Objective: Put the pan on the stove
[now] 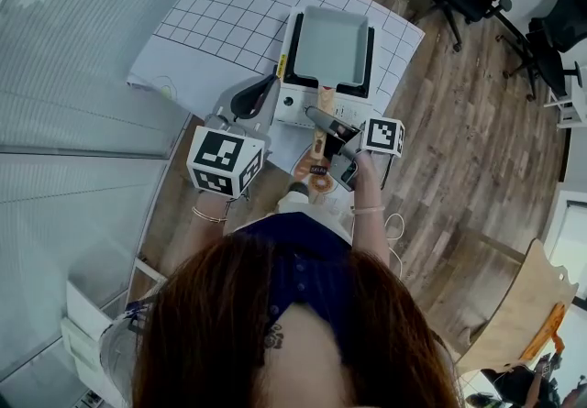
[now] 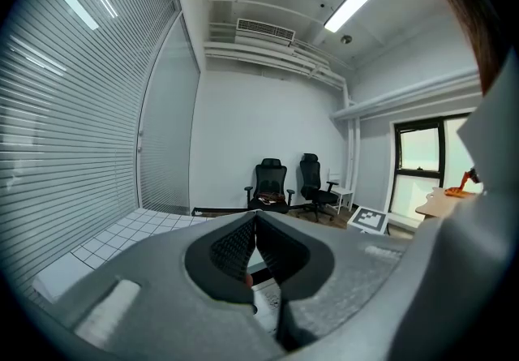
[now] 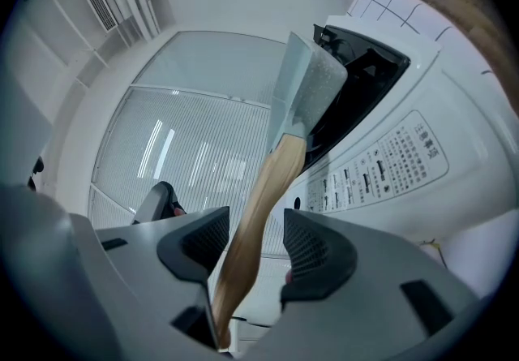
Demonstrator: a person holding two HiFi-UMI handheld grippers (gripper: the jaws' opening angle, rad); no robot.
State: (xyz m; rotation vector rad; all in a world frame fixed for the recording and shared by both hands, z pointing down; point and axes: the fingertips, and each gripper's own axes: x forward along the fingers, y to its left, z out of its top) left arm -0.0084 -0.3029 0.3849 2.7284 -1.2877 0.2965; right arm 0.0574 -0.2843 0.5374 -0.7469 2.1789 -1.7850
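Two grippers are hovering over a white gridded sheet point(image 1: 215, 21). One rectangular pale grey pan point(image 1: 332, 47) with a long wooden handle point(image 3: 261, 201) is sitting on the white portable stove point(image 1: 295, 105), inside its black top frame, and the handle is pointing toward the person. The right gripper point(image 3: 255, 225) is standing at this handle. Its jaws are standing wide apart and the handle is passing between them, with a clear gap on one side, so the pads are not pressing it. The left gripper point(image 2: 256, 219) is hovering just beside the stove's front left corner, and its jaws are resting together with nothing between them.
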